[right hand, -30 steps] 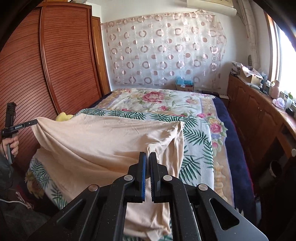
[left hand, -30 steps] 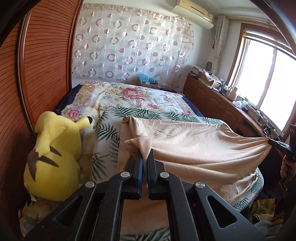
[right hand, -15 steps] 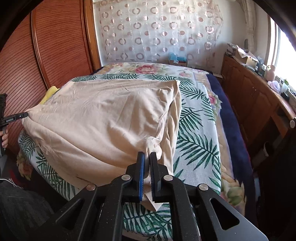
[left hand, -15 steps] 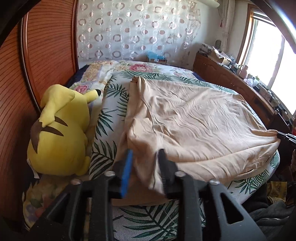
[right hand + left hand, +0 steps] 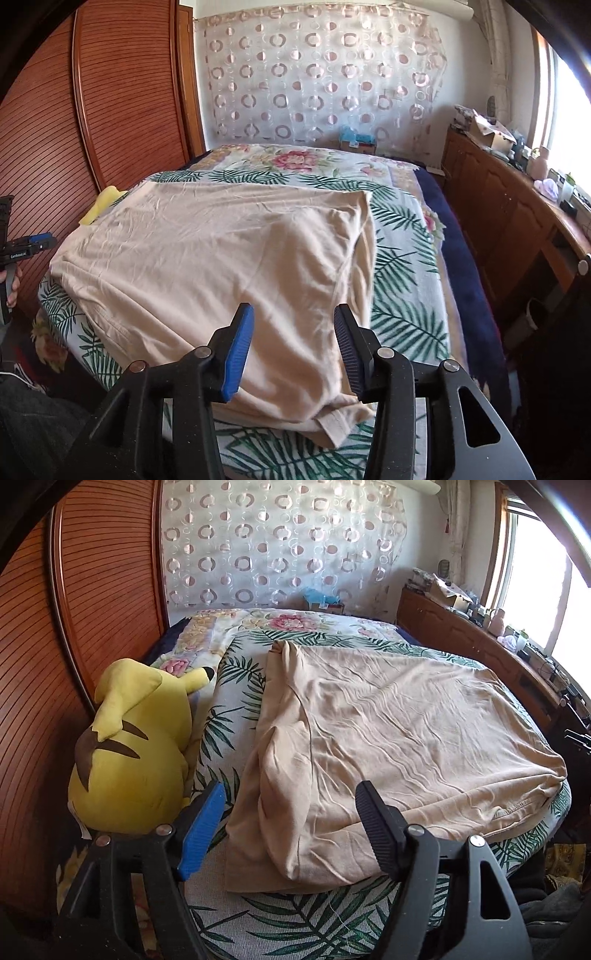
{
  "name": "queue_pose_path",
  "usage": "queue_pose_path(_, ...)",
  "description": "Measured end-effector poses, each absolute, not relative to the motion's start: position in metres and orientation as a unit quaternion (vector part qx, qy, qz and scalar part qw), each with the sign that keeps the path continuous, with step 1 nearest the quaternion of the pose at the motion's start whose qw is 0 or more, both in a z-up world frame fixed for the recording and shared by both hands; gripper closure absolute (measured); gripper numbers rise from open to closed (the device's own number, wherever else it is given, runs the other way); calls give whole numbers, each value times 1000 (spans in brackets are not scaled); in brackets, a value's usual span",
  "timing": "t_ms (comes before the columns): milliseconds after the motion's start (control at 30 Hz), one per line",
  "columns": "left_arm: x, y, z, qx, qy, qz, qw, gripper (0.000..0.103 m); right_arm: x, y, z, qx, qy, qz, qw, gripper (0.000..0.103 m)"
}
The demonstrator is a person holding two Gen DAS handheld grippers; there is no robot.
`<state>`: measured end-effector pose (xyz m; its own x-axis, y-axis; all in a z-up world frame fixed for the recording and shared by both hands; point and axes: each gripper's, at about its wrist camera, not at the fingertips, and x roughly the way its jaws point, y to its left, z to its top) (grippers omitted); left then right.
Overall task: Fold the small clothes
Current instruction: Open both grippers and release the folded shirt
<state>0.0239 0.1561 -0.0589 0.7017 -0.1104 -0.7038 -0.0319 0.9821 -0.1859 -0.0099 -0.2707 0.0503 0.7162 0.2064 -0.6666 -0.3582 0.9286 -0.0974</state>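
Note:
A beige T-shirt (image 5: 388,731) lies spread flat on the bed, its sleeve and side folded over at the near left. It also shows in the right wrist view (image 5: 221,258), with a sleeve hanging at the near right edge. My left gripper (image 5: 290,801) is open and empty just above the shirt's near left corner. My right gripper (image 5: 293,321) is open and empty above the shirt's near right corner. The left gripper also shows at the far left of the right wrist view (image 5: 33,243).
The bed has a palm-leaf cover (image 5: 295,923) and a floral quilt (image 5: 288,162) behind. A yellow plush toy (image 5: 133,746) lies left of the shirt against the wooden wardrobe (image 5: 92,590). A wooden cabinet (image 5: 517,221) with clutter runs along the right under the window.
Both grippers lowered the shirt onto the bed and opened, letting go of it. The left opened first, the right after. The shirt now lies flat.

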Motion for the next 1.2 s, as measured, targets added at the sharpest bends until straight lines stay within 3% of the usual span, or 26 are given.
queue_pose_path(600,15,164,-91,-108,415,8,903,29,22,-226,-20,-140,400,144,894,56)
queue_pose_path(933,14,161,-101,-112,421,3,900,29,19,-228,-21,-138,398,130,898,45)
queue_pose_path(1133,17,157,-102,-106,418,-8,902,49,19,-236,-20,-135,396,130,899,38)
queue_pose_path(1200,18,157,-101,-118,415,-20,902,70,19,-238,-20,-134,395,131,899,37)
